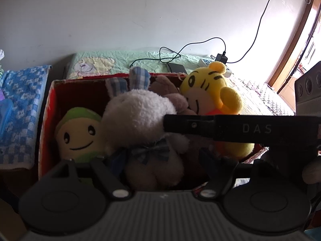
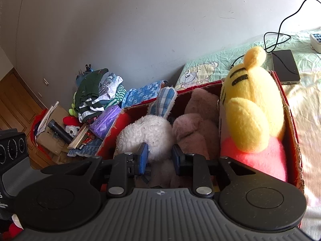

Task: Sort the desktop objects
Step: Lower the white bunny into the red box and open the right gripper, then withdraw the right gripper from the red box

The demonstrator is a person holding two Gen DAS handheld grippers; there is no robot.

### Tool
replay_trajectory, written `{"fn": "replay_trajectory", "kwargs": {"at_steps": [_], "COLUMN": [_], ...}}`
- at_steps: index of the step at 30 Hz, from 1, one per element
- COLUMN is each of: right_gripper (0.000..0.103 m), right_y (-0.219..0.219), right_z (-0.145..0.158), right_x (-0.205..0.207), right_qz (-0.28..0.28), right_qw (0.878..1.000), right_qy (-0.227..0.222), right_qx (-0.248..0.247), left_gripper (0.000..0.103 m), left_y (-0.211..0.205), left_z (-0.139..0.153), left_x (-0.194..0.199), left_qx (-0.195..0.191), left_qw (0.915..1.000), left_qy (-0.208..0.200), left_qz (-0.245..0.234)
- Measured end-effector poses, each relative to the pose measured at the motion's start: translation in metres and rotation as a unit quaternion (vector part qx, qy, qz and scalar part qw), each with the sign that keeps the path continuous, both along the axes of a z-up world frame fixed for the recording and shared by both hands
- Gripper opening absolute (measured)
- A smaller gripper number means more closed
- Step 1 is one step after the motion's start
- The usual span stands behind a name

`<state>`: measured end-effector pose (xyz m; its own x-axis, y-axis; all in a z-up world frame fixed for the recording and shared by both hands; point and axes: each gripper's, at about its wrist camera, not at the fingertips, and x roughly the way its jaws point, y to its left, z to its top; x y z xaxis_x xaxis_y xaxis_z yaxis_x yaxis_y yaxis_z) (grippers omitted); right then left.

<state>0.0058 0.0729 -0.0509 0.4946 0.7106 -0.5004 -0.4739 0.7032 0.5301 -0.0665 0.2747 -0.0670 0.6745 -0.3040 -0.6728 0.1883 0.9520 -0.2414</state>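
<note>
A red cardboard box on the bed holds several plush toys. A white bunny with blue plaid ears sits in the middle. Left of it lies a green and yellow smiling plush, behind it a brownish plush, and at the right a yellow tiger. My left gripper is open, its fingers wide apart on either side of the bunny's body. My right gripper is shut on the bunny at its neck; in the left wrist view its black finger crosses from the right.
A blue checked towel lies left of the box. Behind it on the green sheet are a black device, a cable and a power strip. Piled clothes, a purple pack and a carton sit further left.
</note>
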Motion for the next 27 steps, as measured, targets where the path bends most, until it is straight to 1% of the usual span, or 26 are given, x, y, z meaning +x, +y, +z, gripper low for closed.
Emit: {"fn": "replay_trajectory", "kwargs": {"at_steps": [2,4,7,9,10,13,15,16,18,22,24,27], "right_gripper": [0.032,0.033,0.034,0.033,0.034,0.035,0.040,0.040,0.040,0.040,0.040,0.040], "right_y": [-0.002,-0.005,-0.014,-0.021,-0.025,-0.035,-0.044,-0.049,-0.060,-0.081,-0.094,-0.114], "right_z": [0.003,0.007,0.014,0.020,0.022,0.028,0.030,0.031,0.034,0.038,0.038,0.037], "right_x": [-0.005,-0.009,-0.017,-0.023,-0.025,-0.031,-0.034,-0.036,-0.038,-0.041,-0.042,-0.045], "right_qz": [-0.004,-0.007,-0.017,-0.029,-0.036,-0.062,-0.080,-0.086,-0.093,-0.114,-0.129,-0.144], "right_qw": [1.000,1.000,1.000,0.999,0.998,0.996,0.994,0.994,0.992,0.989,0.987,0.985], "right_qy": [-0.005,-0.008,-0.019,-0.033,-0.041,-0.059,-0.069,-0.074,-0.082,-0.087,-0.082,-0.072], "right_qx": [0.001,0.006,0.018,0.015,0.011,0.000,-0.002,-0.001,-0.002,-0.029,-0.045,-0.060], "left_gripper": [0.081,0.082,0.088,0.096,0.097,0.098,0.099,0.100,0.100,0.100,0.100,0.101], "left_y": [0.001,0.003,0.003,0.002,0.001,-0.005,-0.011,-0.014,-0.024,-0.054,-0.071,-0.098], "left_z": [0.003,0.007,0.013,0.017,0.019,0.028,0.035,0.037,0.044,0.056,0.060,0.063], "left_x": [-0.002,-0.005,-0.011,-0.014,-0.015,-0.020,-0.024,-0.027,-0.032,-0.041,-0.042,-0.044], "left_qx": [0.000,-0.001,0.000,0.004,0.005,0.007,0.013,0.016,0.026,0.068,0.081,0.093], "left_qw": [1.0000,1.0000,0.9997,0.9993,0.9991,0.9985,0.9974,0.9969,0.9956,0.9901,0.9882,0.9873], "left_qy": [-0.002,-0.006,-0.018,-0.026,-0.028,-0.038,-0.046,-0.049,-0.054,-0.069,-0.063,-0.053], "left_qz": [0.004,0.007,0.018,0.027,0.030,0.040,0.053,0.059,0.072,0.102,0.114,0.117]}}
